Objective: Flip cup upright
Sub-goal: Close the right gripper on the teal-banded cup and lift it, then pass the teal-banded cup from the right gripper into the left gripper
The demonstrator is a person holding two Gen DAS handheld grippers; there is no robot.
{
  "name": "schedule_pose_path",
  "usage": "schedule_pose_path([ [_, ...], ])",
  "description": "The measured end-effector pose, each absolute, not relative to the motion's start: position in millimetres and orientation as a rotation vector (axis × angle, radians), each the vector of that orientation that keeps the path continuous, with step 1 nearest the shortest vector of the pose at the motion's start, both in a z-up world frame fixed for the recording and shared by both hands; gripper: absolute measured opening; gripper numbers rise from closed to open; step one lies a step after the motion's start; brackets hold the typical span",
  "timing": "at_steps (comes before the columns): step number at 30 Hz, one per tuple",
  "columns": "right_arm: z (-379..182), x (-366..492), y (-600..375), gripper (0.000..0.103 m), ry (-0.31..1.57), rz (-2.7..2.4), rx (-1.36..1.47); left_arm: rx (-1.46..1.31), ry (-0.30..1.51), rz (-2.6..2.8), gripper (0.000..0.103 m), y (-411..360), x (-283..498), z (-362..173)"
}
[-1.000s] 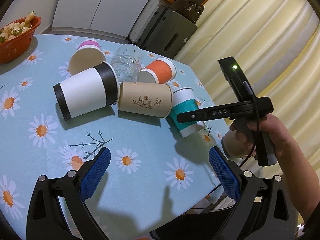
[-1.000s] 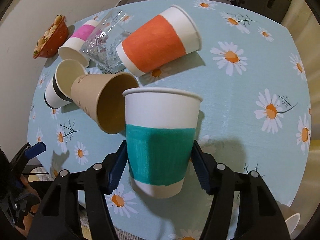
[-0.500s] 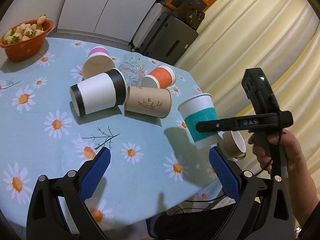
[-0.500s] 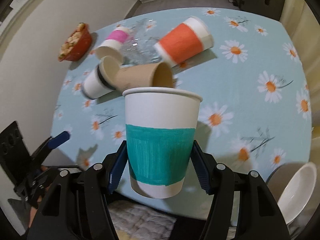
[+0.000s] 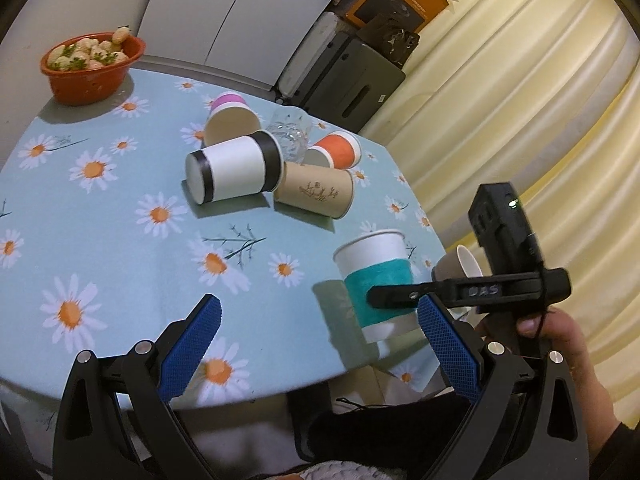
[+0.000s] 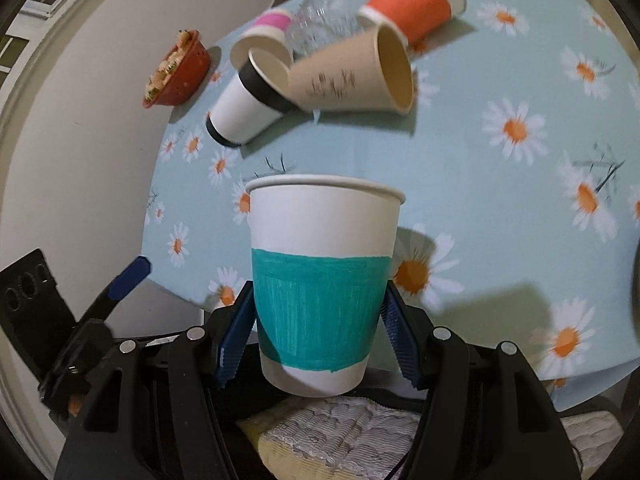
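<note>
My right gripper (image 6: 318,340) is shut on a white paper cup with a teal band (image 6: 322,284). The cup is upright, mouth up, held near the table's front edge; I cannot tell whether its base touches the cloth. The cup shows in the left wrist view (image 5: 378,280) with the right gripper (image 5: 400,298) clamped on its band. My left gripper (image 5: 320,344) is open and empty, above the near table edge, left of the cup.
Lying on the daisy tablecloth (image 5: 100,232): a black-banded white cup (image 5: 234,170), a brown cup (image 5: 316,194), an orange cup (image 5: 338,150), a pink-banded cup (image 5: 230,116) and a clear glass (image 5: 290,134). A red bowl of food (image 5: 90,66) stands far left. A beige cup (image 5: 460,266) sits beyond the right edge.
My right gripper has carried the teal cup away from the pile toward the near table edge, keeping it upright. My left gripper has pulled back and stays open.
</note>
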State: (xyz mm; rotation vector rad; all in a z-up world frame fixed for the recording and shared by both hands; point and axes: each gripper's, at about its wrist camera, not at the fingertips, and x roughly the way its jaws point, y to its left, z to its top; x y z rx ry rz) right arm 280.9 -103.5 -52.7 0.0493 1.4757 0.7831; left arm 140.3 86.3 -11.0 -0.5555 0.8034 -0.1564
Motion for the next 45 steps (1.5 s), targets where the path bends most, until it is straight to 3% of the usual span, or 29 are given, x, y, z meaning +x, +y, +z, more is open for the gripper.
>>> schedule_pose_path([
  [15,-80,275,-100,0.063,1.505,0.778,0.055,-0.546,0.831,-0.136,0.096,84,134,-21],
  [20,-79,277,-104,0.071,1.507,0.775,0.076,-0.538,0.834,-0.136,0.096,81,135,-21],
  [27,-65,278,-114,0.072,1.483,0.777,0.101,-0.532,0.843,-0.126,0.096,80,136,-20],
  [35,-22,273,-146,0.072,1.375,0.777,0.123,-0.527,0.897,-0.128,0.096,67,155,-14],
  [45,10,245,-210,0.078,1.174,0.732,0.17,-0.572,1.088,-0.169,0.096,32,207,-31],
])
